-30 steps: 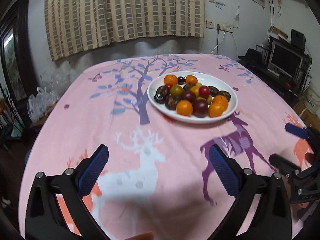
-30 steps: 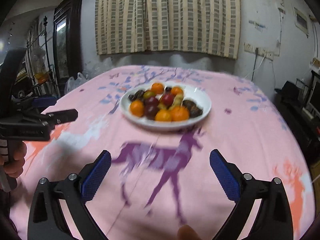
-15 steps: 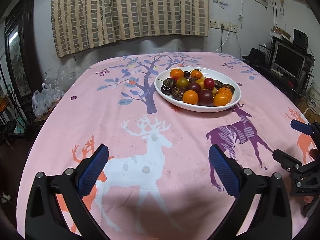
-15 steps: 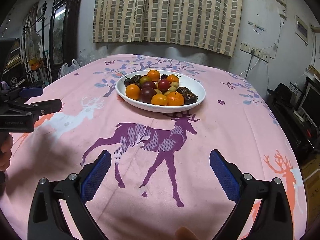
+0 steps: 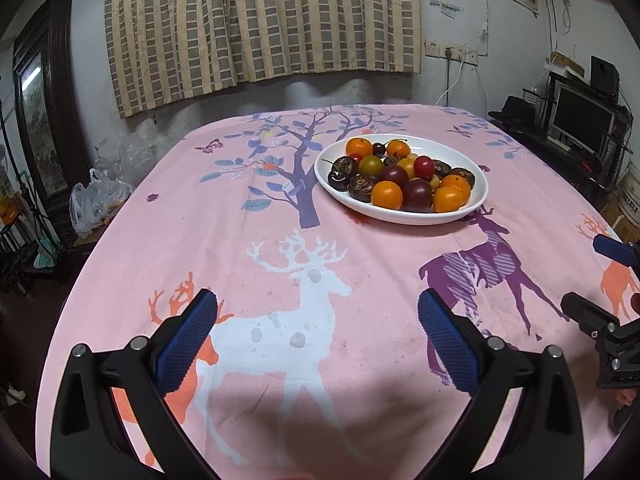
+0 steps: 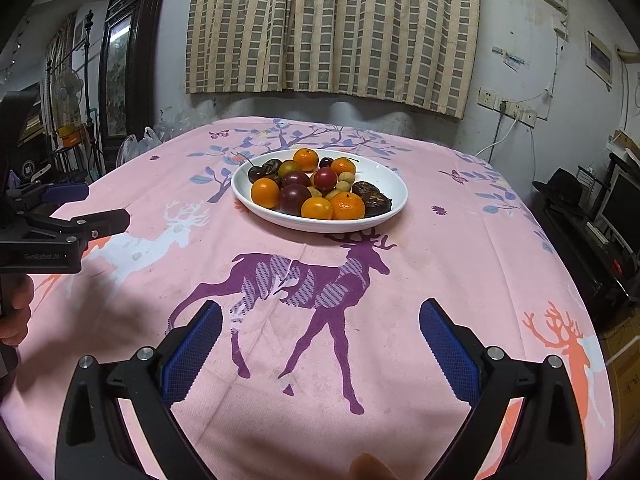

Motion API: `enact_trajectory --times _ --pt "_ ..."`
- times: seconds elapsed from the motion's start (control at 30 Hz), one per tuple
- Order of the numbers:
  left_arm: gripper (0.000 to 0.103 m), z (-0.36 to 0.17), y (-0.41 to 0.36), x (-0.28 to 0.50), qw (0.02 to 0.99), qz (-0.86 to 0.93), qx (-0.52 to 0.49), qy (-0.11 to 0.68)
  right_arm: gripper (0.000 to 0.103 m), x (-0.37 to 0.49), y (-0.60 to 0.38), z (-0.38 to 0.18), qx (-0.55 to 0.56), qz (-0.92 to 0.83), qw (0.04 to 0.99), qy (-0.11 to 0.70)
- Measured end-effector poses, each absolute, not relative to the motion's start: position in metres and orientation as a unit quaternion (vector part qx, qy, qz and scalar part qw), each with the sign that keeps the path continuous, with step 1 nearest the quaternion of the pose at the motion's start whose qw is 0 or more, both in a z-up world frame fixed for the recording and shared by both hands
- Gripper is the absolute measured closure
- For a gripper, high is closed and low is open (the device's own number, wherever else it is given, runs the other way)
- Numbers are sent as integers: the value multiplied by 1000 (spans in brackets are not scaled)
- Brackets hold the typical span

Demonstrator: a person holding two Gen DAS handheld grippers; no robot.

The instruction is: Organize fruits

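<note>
Both tongs, the left gripper [image 5: 318, 334] and the right gripper [image 6: 320, 344], stand wide open and hold nothing, above the near edge of the table [image 6: 460, 248]. All fruits [image 6: 312, 188] lie in the white plate [image 6: 394, 192] toward the far edge.

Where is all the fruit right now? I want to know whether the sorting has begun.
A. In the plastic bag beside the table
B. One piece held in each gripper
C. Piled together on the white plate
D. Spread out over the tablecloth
C: the fruit all lies on the white plate, while the left gripper and right gripper are open and empty.
</note>
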State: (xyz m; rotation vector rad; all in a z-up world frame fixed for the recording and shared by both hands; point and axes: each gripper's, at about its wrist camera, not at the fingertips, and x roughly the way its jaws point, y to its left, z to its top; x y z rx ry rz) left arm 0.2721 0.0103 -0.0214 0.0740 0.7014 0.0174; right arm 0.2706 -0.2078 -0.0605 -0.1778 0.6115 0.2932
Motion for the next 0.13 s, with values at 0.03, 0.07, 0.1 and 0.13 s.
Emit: enact_trajectory --times 0.03,0.07,0.1,0.13 --pt "5 -21 11 272 938 10 35 344 3 270 -208 -60 -88 144 939 300" --pt "5 -22 11 272 938 10 35 343 3 271 -208 -60 -88 143 939 299" --pt "5 -22 11 272 938 10 36 343 3 271 -208 -60 -88 143 939 299" --pt "5 -22 11 272 938 11 36 343 3 271 -208 -60 -88 143 939 299"
